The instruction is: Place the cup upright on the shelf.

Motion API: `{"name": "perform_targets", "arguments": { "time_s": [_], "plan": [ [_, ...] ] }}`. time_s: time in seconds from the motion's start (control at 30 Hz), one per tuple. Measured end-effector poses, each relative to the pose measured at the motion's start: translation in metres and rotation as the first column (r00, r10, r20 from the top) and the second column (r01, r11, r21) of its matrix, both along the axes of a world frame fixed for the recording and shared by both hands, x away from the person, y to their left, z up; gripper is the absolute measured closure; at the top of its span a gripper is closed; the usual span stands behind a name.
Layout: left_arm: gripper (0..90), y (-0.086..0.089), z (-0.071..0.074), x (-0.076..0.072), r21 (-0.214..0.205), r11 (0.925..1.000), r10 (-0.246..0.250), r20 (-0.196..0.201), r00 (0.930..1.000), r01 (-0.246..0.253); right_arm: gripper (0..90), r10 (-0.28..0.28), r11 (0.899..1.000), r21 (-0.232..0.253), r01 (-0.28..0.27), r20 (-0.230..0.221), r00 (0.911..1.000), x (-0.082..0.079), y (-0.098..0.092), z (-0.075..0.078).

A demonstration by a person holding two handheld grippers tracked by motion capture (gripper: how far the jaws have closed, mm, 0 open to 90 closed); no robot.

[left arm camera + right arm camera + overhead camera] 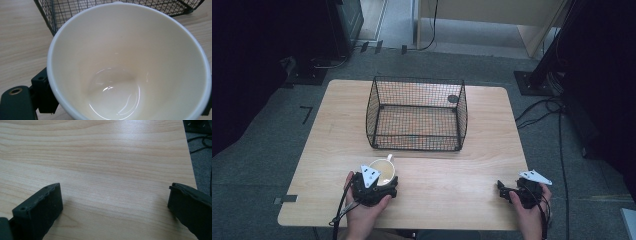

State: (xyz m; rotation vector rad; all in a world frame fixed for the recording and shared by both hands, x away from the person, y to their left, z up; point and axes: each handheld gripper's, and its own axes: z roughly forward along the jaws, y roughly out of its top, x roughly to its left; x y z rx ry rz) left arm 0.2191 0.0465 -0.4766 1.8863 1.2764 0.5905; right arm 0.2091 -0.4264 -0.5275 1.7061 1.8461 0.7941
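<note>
Left tool (379, 186) grips the cream cup (383, 170) between its jaws, near the wire basket (417, 112).

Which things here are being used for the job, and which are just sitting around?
Being used:
- cream cup, between the jaws of the left tool
- black wire basket, just beyond the cup

Just sitting around:
- right tool, jaws wide apart over bare table
- cables on the floor

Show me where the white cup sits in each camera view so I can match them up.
High view: the white cup is near the table's front edge, left of centre, at the left hand-held gripper.
Left gripper view: the cup is close up, mouth facing the camera.
Right gripper view: cup not in it.
Shared landmark: the wire basket just beyond the cup.
</note>
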Motion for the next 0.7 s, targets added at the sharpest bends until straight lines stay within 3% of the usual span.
{"name": "perform_targets", "arguments": {
  "time_s": [0.3, 0.33, 0.43, 0.47, 0.5, 0.53, 0.57, 0.63, 0.7],
  "plan": [
    [9.2, -0.003, 0.02, 0.005, -0.02, 0.9997, -0.009, 0.088, 0.9961, 0.011, 0.0, 0.0, 1.0, 0.0, 0.0, 0.0, 1.0, 0.0, 0.0, 0.0],
    [9.2, -0.005, 0.025, 0.007, -0.018, 0.9998, -0.01, 0.124, 0.9922, 0.012, 0.0, 0.001, 1.0, -0.001, -0.001, 0.001, 1.0, 0.0, 0.0, 0.0],
    [9.2, -0.006, 0.028, 0.008, -0.015, 0.9998, -0.008, 0.153, 0.9882, 0.011, 0.0, 0.0, 1.0, 0.0, 0.0, 0.0, 1.0, 0.0, 0.0, 0.0],
    [9.2, -0.009, 0.032, 0.01, -0.007, 0.9999, -0.009, 0.184, 0.983, 0.011, 0.0, 0.0, 1.0, -0.001, 0.0, 0.001, 1.0, 0.0, 0.0, 0.0],
    [9.2, -0.009, 0.032, 0.01, -0.007, 0.9999, -0.009, 0.184, 0.983, 0.011, 0.0, 0.0, 1.0, -0.001, 0.0, 0.001, 1.0, 0.0, 0.0, 0.0],
    [9.2, -0.011, 0.034, 0.012, -0.011, 0.9999, -0.003, 0.218, 0.9759, 0.005, 0.0, 0.0, 1.0, 0.0, 0.0, 0.0, 1.0, 0.0, 0.0, 0.0],
    [9.2, -0.011, 0.034, 0.012, -0.011, 0.9999, -0.003, 0.218, 0.9759, 0.005, 0.0, 0.0, 1.0, 0.0, 0.0, 0.0, 1.0, 0.0, 0.0, 0.0],
    [9.2, -0.013, 0.038, 0.015, -0.027, 0.9996, 0.012, 0.279, 0.9603, -0.004, 0.0, 0.001, 1.0, -0.001, -0.001, 0.001, 1.0, 0.0, 0.0, 0.0],
    [9.2, -0.013, 0.041, 0.017, -0.034, 0.9994, 0.007, 0.301, 0.9537, 0.003, 0.0, 0.0, 1.0, 0.0, 0.0, 0.0, 1.0, 0.0, 0.0, 0.0]
  ]
}}
